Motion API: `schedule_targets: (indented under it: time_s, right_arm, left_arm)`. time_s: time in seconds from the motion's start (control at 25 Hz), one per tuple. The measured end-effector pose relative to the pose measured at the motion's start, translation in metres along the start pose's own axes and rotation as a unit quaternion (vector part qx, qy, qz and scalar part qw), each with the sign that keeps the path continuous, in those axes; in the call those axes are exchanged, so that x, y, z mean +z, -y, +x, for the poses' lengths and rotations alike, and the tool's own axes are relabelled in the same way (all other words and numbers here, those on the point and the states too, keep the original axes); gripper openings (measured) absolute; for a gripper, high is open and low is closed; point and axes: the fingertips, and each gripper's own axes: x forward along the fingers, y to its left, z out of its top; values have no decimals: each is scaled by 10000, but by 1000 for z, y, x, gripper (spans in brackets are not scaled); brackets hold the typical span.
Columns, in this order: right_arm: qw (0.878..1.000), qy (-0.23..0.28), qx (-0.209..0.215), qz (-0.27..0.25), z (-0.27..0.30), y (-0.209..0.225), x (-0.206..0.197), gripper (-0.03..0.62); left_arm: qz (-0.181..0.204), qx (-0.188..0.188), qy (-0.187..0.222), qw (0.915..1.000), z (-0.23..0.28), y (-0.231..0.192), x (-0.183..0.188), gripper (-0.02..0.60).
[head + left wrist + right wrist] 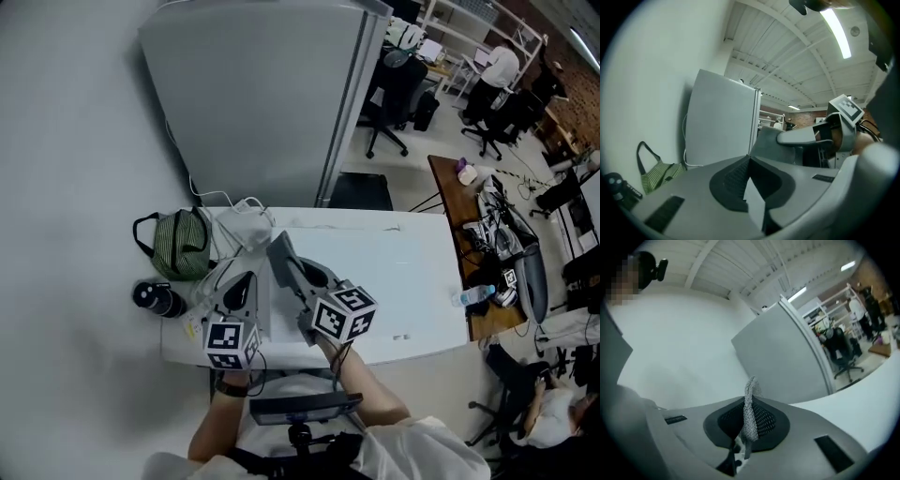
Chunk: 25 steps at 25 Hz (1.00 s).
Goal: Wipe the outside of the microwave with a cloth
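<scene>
At the near edge of the white surface (pixel 412 272) I hold both grippers close together, tips pointing away from me toward the tall grey panel (pixel 253 94) behind the desk.

The right gripper (pixel 749 401) has its fingers pressed together on the cloth (pixel 750 416), a thin grey mesh-weave rag. A fold of it stands up above the pinch and the rest trails down below. Only a narrow strip is caught, so most of the cloth hangs free.

The left gripper (pixel 750 159) has its fingers closed tip to tip with nothing between them that I can see.

I cannot find the microwave in any view. What I do see is a striped bag (pixel 183 246), a black bottle (pixel 157 300) and some white cables (pixel 239 220) at the left end of the surface, with the middle bare.

I judge the cloth to be very light and limp. It will drape and bunch rather than push flat, and the open weave should grip the fingers well enough not to slip. Held by one edge it would probably smear unevenly, so for wiping I would want more of it gathered into the pinch to form a wad ahead of the tips. The empty left gripper could help to fold it.
</scene>
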Motion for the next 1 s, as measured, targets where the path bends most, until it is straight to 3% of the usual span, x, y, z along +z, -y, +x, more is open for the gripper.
schedule_targets:
  time_s: [0.12, 0.32, 0.48, 0.64, 0.8, 1.0]
  right_arm:
    - [9984, -512, 191, 157, 35, -12, -39, 28]
    - [9937, -1019, -429, -192, 46, 22, -65, 28]
    - [9931, -879, -753, -196, 31, 52, -55, 28]
    - [9912, -717, -1103, -112, 12, 83, -43, 28]
    - [9884, -578, -1401, -63, -9, 113, -31, 28]
    - [9838, -420, -1744, -82, -41, 149, -15, 28]
  left_arm:
    - [-126, 311, 100, 9994, -10, -19, 1, 18]
    - [-270, 170, 259, 9992, -14, -26, 4, 18]
    - [-532, -305, 200, 9979, -6, -9, 3, 20]
    - [-484, -248, 203, 9983, 1, -2, 8, 20]
    - [-662, -398, 238, 9967, 12, 8, 13, 21]
    - [-512, -620, 207, 9966, 26, 34, 12, 21]
